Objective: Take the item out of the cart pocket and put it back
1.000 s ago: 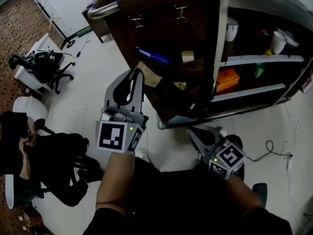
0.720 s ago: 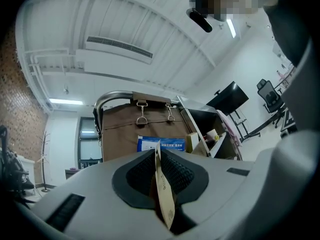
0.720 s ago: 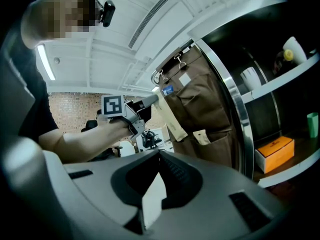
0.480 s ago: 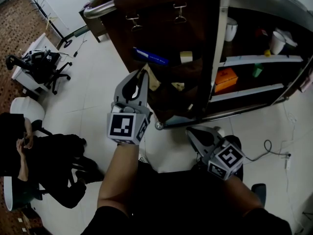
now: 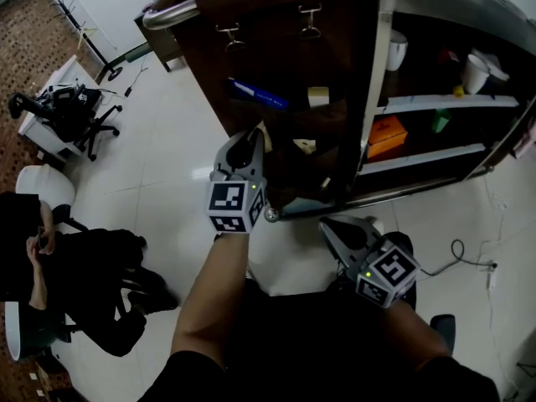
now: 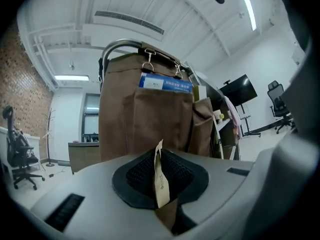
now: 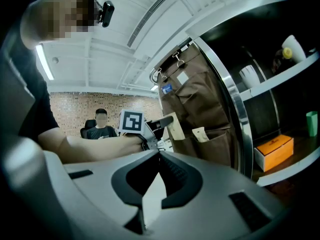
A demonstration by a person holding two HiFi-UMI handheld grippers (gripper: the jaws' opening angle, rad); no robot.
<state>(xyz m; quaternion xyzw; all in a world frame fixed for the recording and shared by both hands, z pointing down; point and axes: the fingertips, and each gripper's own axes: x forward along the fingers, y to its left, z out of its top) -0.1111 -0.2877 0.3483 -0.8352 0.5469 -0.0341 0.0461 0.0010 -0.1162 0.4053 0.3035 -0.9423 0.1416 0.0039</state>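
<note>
My left gripper is shut on a thin tan paper packet, held on edge between the pads. In the left gripper view the packet stands upright in front of the cart's brown fabric bag. The gripper's tip is close to the bag's lower pockets, where a second tan packet sticks out. A blue item sits in an upper pocket. My right gripper hangs low by the cart's base, shut with nothing in it. The right gripper view shows the left gripper with the packet.
The cart's shelves on the right carry an orange box, a green item and white cups. A seated person and an office chair are on the left. A cable lies on the floor.
My left gripper has moved right and lower, in toward the cart's bag, with the tan packet still in its jaws. The right gripper has stayed put.
</note>
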